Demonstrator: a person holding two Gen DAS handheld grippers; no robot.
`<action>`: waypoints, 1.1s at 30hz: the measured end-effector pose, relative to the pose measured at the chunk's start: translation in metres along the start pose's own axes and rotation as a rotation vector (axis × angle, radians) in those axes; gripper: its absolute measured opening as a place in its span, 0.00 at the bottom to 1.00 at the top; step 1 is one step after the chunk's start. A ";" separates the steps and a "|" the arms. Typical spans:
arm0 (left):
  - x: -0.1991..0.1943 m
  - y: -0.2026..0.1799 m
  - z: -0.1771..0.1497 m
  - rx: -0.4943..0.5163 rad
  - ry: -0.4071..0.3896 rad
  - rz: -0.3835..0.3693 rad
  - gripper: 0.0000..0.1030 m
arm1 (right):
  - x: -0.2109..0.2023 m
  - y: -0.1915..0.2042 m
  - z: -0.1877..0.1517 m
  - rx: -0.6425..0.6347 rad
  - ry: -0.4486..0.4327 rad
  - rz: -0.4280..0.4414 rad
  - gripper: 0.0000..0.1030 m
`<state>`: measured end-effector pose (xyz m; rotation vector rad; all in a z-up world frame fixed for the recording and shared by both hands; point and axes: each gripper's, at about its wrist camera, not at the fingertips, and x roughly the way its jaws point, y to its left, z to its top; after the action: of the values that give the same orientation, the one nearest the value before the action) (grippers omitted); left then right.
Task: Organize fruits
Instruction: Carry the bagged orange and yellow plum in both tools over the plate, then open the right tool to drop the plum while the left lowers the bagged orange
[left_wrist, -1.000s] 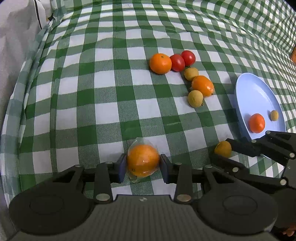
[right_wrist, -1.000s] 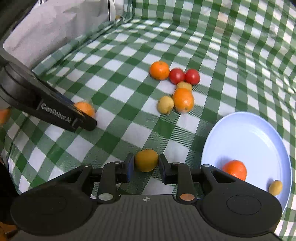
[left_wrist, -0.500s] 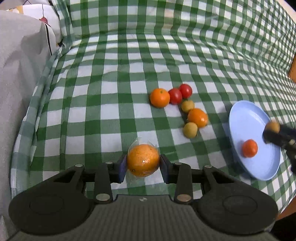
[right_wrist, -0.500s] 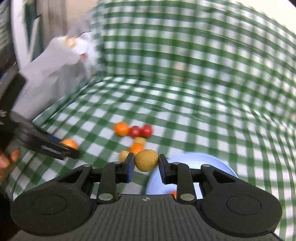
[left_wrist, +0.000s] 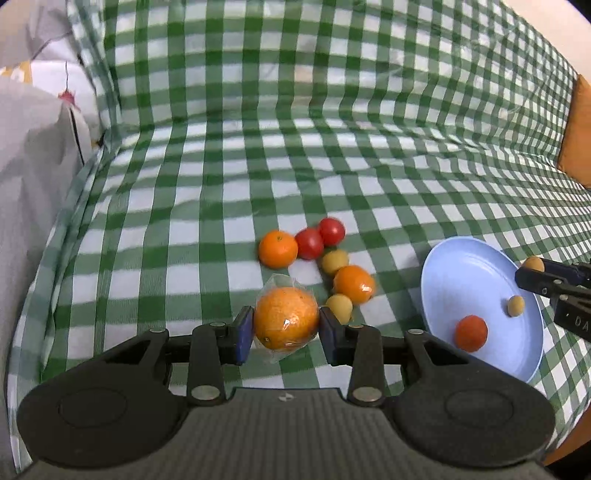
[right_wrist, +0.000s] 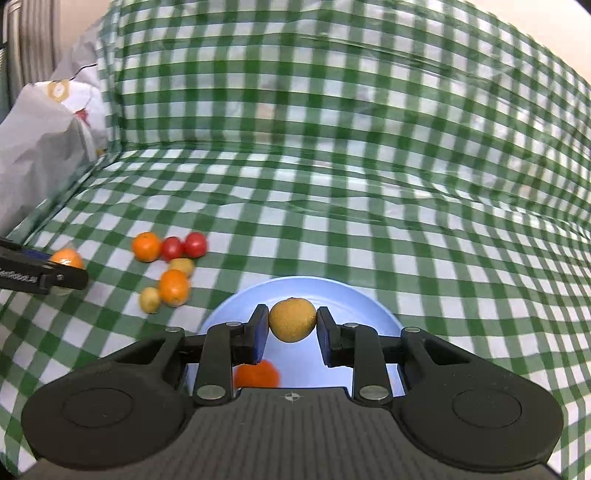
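While the right gripper (right_wrist: 291, 328) pinched a yellow fruit (right_wrist: 292, 319) above the blue plate (left_wrist: 458, 273), the left gripper (left_wrist: 286, 325) clamped a wrapped orange (left_wrist: 286, 323) beside loose fruit left of that plate.

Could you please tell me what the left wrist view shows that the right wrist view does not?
Only the left wrist view shows the small yellow fruit lying on the blue plate and the orange cushion. Only the right wrist view shows the right gripper head-on, clamping its yellow fruit. Both show the plate, the loose fruit cluster, and the left gripper clamping the wrapped orange.
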<state>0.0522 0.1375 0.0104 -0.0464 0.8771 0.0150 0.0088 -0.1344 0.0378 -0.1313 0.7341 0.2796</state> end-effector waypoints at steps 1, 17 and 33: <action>-0.001 -0.002 0.000 0.008 -0.016 0.000 0.40 | -0.001 -0.004 -0.001 0.011 -0.004 -0.007 0.28; 0.003 -0.031 0.008 0.040 -0.092 -0.103 0.40 | -0.009 -0.053 -0.003 0.142 -0.049 -0.110 0.28; 0.002 -0.112 -0.008 0.196 -0.109 -0.368 0.40 | -0.005 -0.063 -0.010 0.154 -0.031 -0.124 0.28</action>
<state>0.0510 0.0254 0.0080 -0.0230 0.7468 -0.4088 0.0172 -0.1974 0.0350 -0.0261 0.7107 0.1065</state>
